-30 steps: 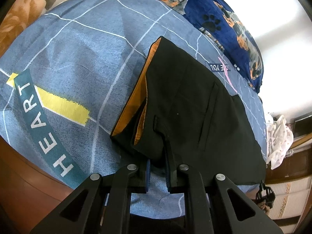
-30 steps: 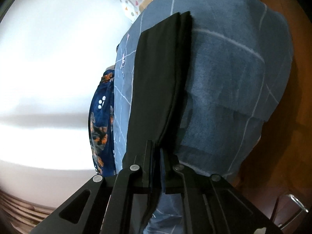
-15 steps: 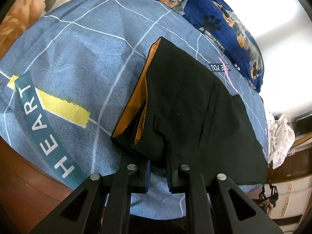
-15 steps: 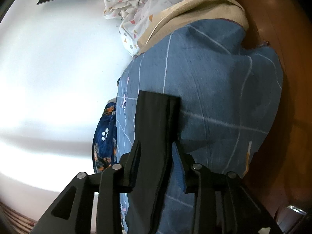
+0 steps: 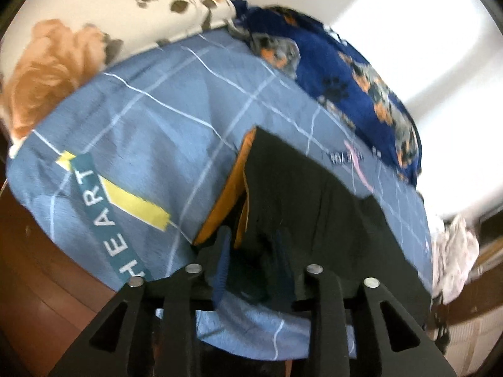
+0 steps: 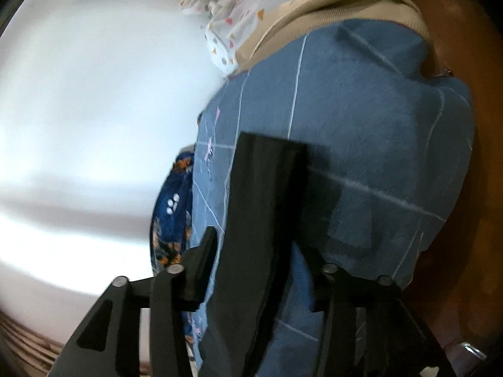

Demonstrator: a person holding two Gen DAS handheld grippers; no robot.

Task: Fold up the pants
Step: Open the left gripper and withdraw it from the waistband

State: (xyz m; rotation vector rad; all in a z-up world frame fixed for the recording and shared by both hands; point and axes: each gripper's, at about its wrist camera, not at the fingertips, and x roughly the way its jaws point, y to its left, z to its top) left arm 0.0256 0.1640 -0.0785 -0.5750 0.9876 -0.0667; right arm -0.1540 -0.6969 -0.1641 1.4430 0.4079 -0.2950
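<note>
Black pants (image 5: 314, 207) with an orange waistband lining lie on the blue checked bedsheet (image 5: 151, 125). In the left wrist view my left gripper (image 5: 251, 251) is open, its fingers standing wide either side of the waist corner, not clamping it. In the right wrist view the pants' leg end (image 6: 261, 207) lies as a narrow folded black strip on the sheet. My right gripper (image 6: 254, 251) is open, with the strip passing loosely between its spread fingers.
A navy dog-print blanket (image 5: 355, 72) lies along the far side of the bed. A floral pillow (image 5: 63, 56) is at the back left. White patterned clothes (image 6: 232, 15) lie past the leg end. Brown wooden floor (image 6: 471, 188) borders the bed edge.
Both grippers opened and let go of the pants. The right one opened first, after the leg end was laid on the sheet. The left gripper opened last and the view tilted upward.
</note>
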